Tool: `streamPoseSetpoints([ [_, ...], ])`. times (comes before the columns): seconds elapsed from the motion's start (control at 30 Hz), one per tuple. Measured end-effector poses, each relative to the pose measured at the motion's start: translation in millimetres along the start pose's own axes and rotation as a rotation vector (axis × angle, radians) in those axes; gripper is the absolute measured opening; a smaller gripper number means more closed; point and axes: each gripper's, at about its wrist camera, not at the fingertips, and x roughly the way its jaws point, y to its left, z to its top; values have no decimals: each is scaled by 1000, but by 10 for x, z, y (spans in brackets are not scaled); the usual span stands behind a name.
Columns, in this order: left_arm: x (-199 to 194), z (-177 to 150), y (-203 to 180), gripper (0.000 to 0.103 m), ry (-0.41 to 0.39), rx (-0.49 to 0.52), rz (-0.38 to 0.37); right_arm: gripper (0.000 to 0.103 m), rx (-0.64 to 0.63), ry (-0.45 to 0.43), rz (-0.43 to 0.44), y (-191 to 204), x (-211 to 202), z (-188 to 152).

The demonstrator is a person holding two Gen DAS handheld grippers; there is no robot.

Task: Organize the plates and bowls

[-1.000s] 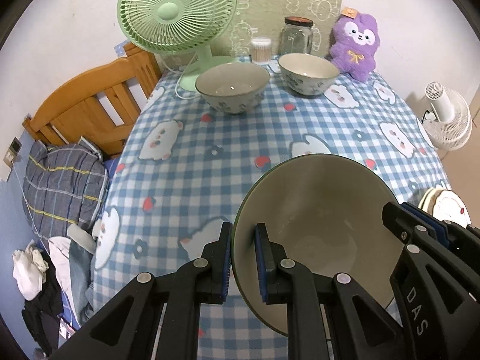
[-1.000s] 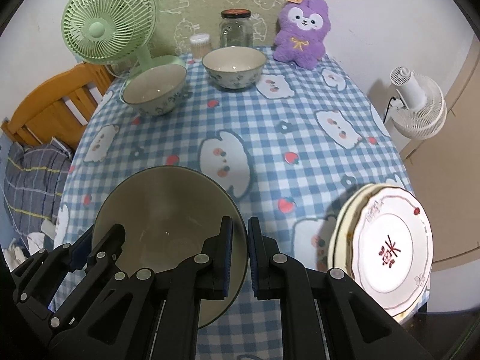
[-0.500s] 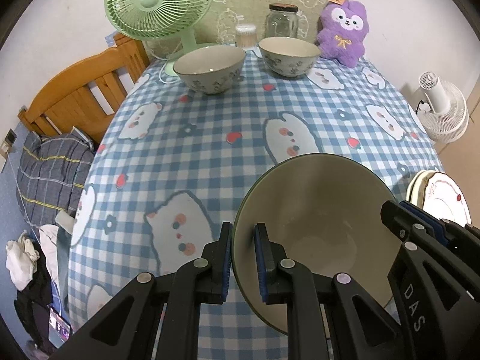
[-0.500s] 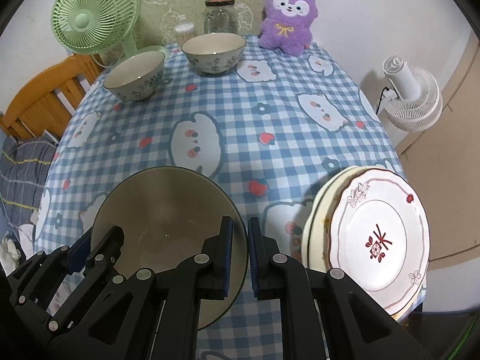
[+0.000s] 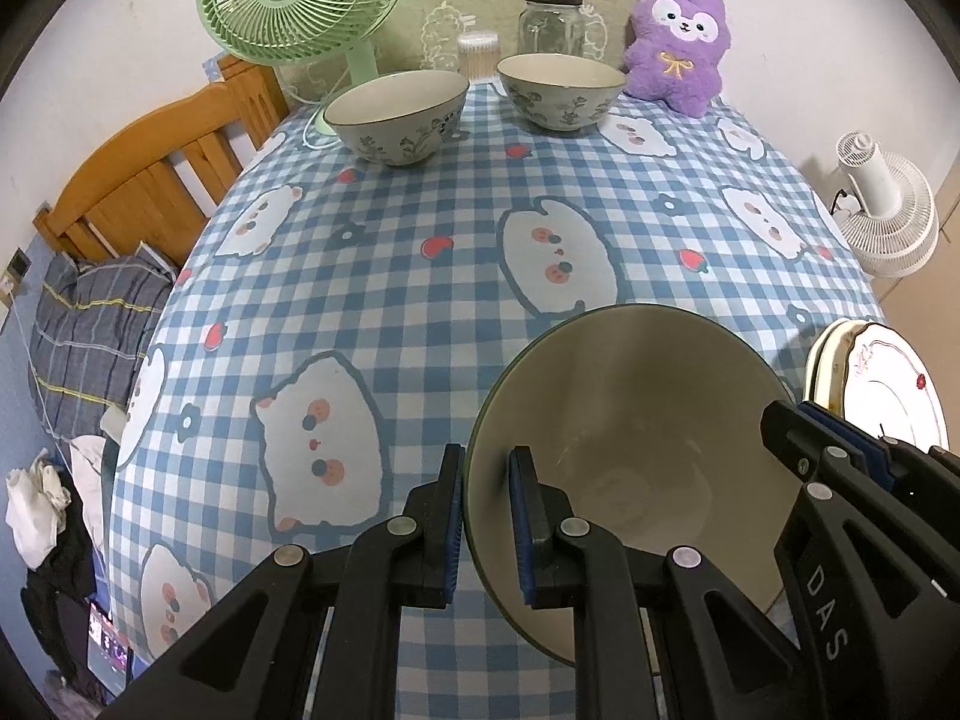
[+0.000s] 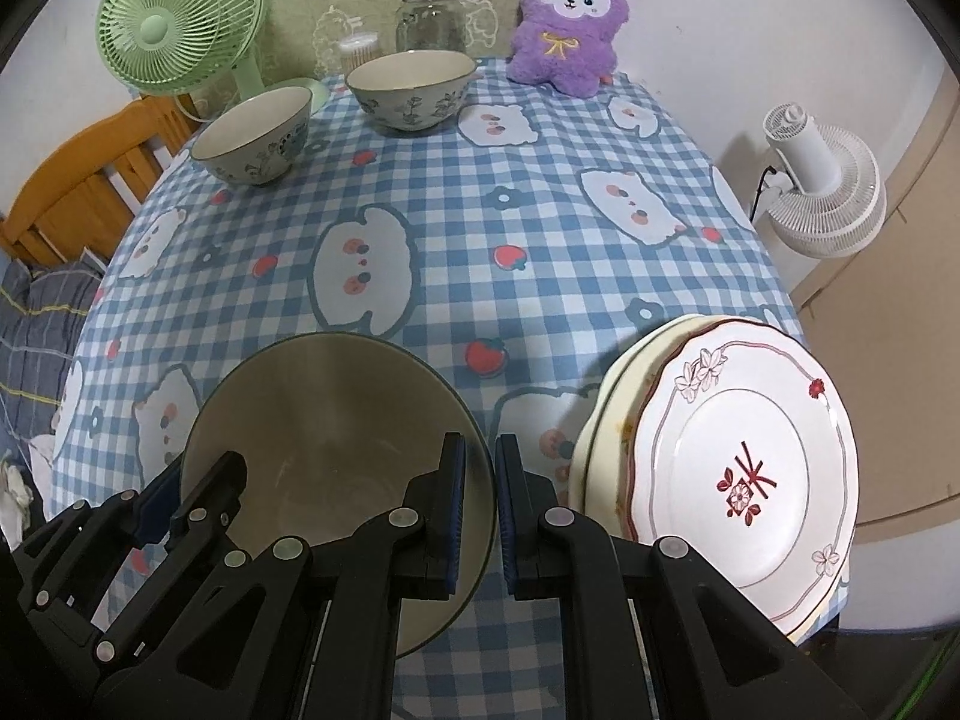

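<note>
White wall (image 5: 780, 30), wooden bed frame (image 5: 156, 180), checked tablecloth (image 5: 450, 276)

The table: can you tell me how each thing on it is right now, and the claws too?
Big bowl: empty, held at its rim by both claws.
Left claw: shut on the rim.
Right claw: shut on the opposite rim.
Two patterned bowls: upright, empty, apart.
Plates: stacked at the table's edge.
Glass jar: lid on.
Green fan: upright; running or not, cannot tell.
Purple plush: sitting upright.
</note>
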Motion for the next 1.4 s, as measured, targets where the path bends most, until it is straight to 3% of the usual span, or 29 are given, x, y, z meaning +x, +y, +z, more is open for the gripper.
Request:
streamPoseSetpoints([
  [0.2,-19,1,-30,12,-1,-5,1,13,9,-4,-2,-14,-30,-5],
  [0.43,-20,-26,-53,34,27,24,6,14,-6,35,19,-25,-1,-50],
  [0.5,-24,-40,-51,40,33,29,4,19,-13,40,27,-23,-13,-53],
  [0.57,-38,-50,-50,51,38,28,-2,42,-9,36,26,-31,-38,-58],
  [0.63,-63,-49,-60,59,36,30,-6,56,4,12,15,-51,-102,-63],
  [0.8,-163,-16,-97,69,14,42,-6,59,10,-3,23,-100,-218,-24],
  [0.87,-217,9,-110,72,10,43,-14,68,8,-16,28,-122,-291,7],
  [0.97,-310,55,-116,78,-4,39,-24,73,2,-44,27,-141,-416,60],
  [1.4,-804,321,-126,86,-78,21,-46,76,-34,-115,2,-128,-945,348],
])
